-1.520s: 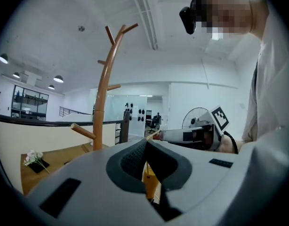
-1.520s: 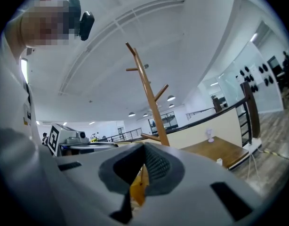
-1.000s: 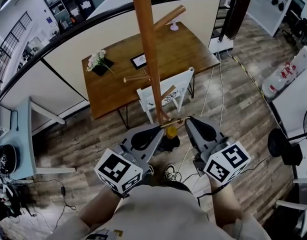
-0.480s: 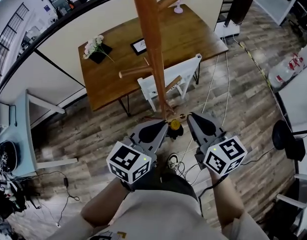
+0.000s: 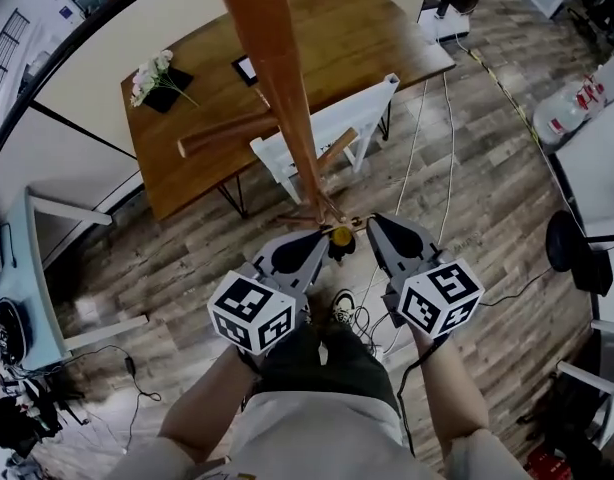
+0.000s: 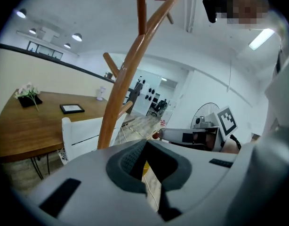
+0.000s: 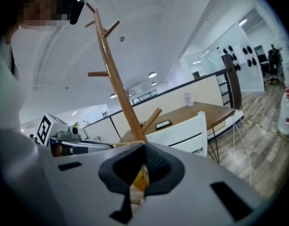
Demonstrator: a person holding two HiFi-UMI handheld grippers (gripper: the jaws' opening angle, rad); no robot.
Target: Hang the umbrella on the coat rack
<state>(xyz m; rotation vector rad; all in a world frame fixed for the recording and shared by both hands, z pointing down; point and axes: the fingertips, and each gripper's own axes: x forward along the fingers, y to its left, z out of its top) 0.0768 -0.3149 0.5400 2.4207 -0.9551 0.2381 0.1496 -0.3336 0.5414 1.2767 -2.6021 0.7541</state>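
Observation:
The wooden coat rack [image 5: 282, 88] rises as a tall brown pole with pegs [image 5: 222, 133] right in front of me; it also shows in the left gripper view [image 6: 121, 88] and the right gripper view [image 7: 117, 84]. My left gripper [image 5: 317, 240] and right gripper [image 5: 375, 226] are held side by side near the pole's foot. A thin golden loop [image 5: 355, 222] runs between them, and both are shut on it. The umbrella's yellow handle [image 5: 341, 236] hangs between the grippers. Its dark body below is mostly hidden. Yellow shows through each gripper's own jaws [image 6: 145, 166] [image 7: 137, 173].
Behind the rack stand a white chair [image 5: 327, 133] and a wooden table [image 5: 367, 28] with flowers [image 5: 152, 73] and a small frame [image 5: 245, 68]. Cables [image 5: 407, 188] trail over the wood floor. A black fan [image 5: 577, 253] is at the right. My shoe [image 5: 342, 303] is below the grippers.
Both grippers, still shut on the loop, have moved forward toward the pole. The rack now looms larger and closer in the head view.

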